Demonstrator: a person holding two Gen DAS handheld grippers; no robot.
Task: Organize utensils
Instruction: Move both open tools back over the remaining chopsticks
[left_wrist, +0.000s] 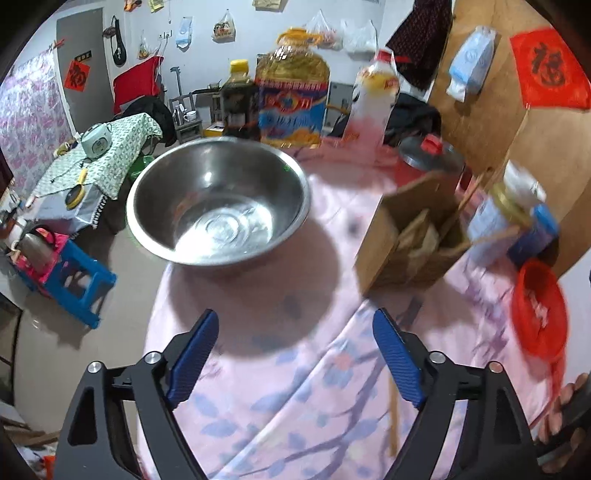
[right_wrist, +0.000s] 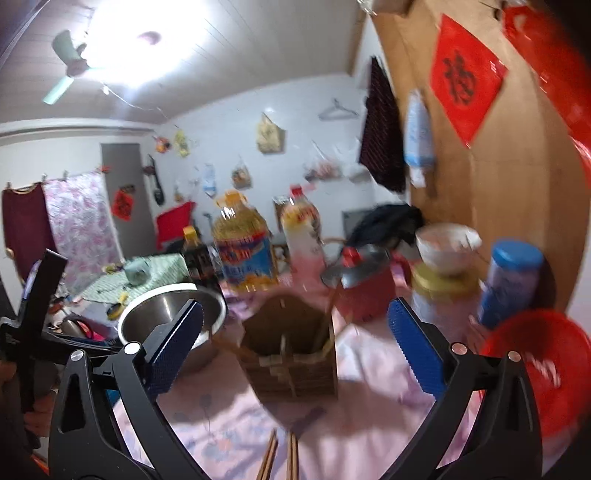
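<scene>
Hovering over the table (right_wrist: 369, 373) with right gripper (right_wrist: 295, 354) spread wide, holding nothing; left gripper (left_wrist: 295, 354) likewise gaping and empty. Aiming low for the chopsticks (right_wrist: 282, 459) lying near the table's front edge (blurred), just below the jaws, before the cardboard holder (right_wrist: 291, 354).

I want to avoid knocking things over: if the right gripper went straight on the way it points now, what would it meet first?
Most likely the brown utensil box, which stands centred between the open fingers of the right gripper, with sticks poking out of it. The chopsticks lie lower, on the pink cloth. Blur makes depth uncertain.
</scene>
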